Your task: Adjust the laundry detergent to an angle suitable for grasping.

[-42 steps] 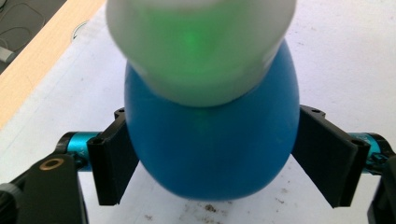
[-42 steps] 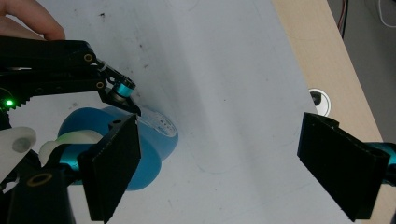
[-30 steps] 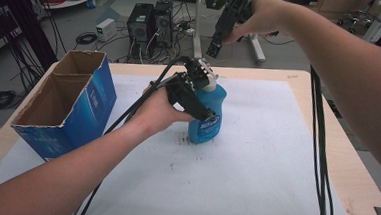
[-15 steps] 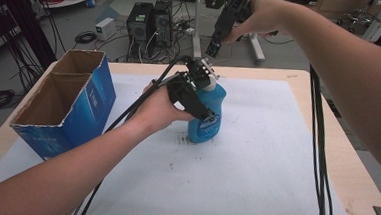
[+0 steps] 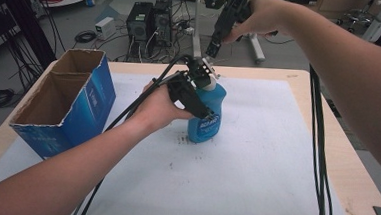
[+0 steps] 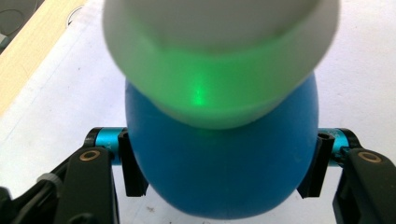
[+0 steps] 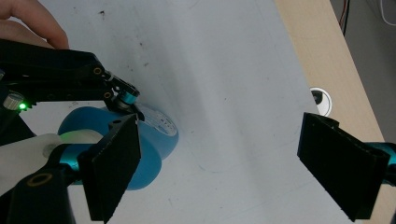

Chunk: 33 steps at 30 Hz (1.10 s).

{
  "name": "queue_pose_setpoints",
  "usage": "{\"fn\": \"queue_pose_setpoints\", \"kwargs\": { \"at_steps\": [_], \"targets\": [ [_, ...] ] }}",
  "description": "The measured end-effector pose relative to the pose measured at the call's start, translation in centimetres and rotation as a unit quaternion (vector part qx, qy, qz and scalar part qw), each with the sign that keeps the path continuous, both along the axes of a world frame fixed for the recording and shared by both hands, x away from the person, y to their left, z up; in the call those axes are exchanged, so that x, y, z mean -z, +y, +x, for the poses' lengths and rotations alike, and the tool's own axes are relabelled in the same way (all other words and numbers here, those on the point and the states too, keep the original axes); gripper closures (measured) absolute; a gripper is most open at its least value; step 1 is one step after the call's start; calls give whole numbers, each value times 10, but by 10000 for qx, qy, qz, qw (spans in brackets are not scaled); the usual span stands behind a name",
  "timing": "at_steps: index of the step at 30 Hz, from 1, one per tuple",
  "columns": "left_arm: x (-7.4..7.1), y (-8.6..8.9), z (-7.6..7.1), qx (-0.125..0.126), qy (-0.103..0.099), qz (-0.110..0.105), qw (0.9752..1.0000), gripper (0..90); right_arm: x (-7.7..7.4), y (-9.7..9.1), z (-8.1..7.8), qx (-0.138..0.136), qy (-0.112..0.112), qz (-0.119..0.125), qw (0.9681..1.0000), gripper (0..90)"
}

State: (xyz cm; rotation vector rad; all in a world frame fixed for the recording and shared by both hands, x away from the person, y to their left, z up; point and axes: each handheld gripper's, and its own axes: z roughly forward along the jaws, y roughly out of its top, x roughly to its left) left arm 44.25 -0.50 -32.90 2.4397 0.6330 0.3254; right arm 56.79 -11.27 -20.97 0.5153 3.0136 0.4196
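The left gripper's (image 5: 203,83) jaws have just closed onto the upright blue bottle (image 5: 206,119), gripping it, cardboard box (image 5: 61,104) nearby; right gripper (image 5: 217,41) hovers above, spread.

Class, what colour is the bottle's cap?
White; the bottle itself is blue. The cap shows best in the left gripper view.

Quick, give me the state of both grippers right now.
Left gripper: its jaws have just been closing around the blue bottle, pads against its sides.
Right gripper: open, holding nothing, raised above the table.
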Motion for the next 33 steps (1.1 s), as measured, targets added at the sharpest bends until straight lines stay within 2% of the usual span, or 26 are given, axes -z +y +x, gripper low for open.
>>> {"fn": "queue_pose_setpoints", "kwargs": {
  "at_steps": [17, 21, 26, 33],
  "targets": [
    [1, -2, 2, 6, 51, 64, 10000, 400, 0, 0, 0, -13, 9, -15, 10000, 131],
    [1, -1, 3, -23, 104, -2, 9999, 407, 0, 0, 0, 0, 10, -16, 10000, 130],
    [1, 3, 6, -61, 277, -186, 9994, 428, 0, 0, 0, 4, 12, -30, 10000, 131],
    [0, 3, 5, 7, 265, -187, 9995, 439, 0, 0, 0, 7, 7, -28, 10000, 131]
  ]
}}
